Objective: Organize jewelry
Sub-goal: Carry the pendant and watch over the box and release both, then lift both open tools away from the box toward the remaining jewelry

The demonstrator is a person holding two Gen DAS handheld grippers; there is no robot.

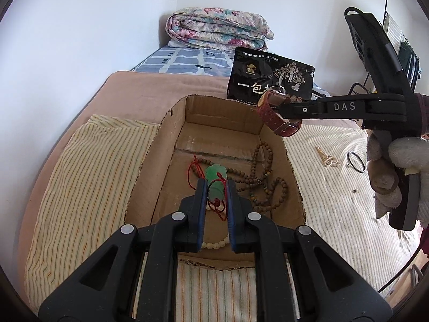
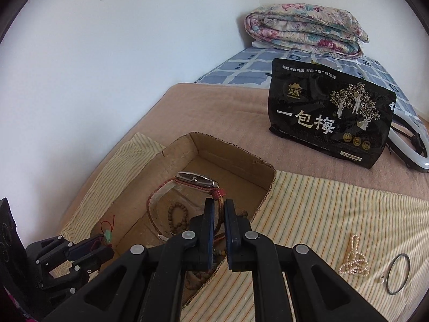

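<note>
An open cardboard box [image 1: 171,139] [image 2: 177,147] lies on a striped cloth. My left gripper [image 1: 216,185] is shut on a green jade pendant [image 1: 214,177] with a red cord, held low inside the box; in the right wrist view the pendant [image 2: 108,235] shows at the tips of that gripper [image 2: 103,241]. My right gripper [image 2: 218,202] is shut on the strap of a wristwatch [image 2: 194,179] with a red-brown band, hanging over the box's far right corner; the watch [image 1: 276,107] also shows in the left wrist view. Brown bead strings [image 1: 262,177] and a pale bead bracelet [image 1: 215,244] lie in the box.
On the cloth right of the box lie a pearl strand [image 2: 354,260] and a thin dark bangle [image 2: 399,273]. A black snack bag [image 2: 329,112] stands behind the box. A folded floral quilt [image 2: 303,26] is on the bed's far end. A gloved hand [image 1: 402,166] holds the right gripper.
</note>
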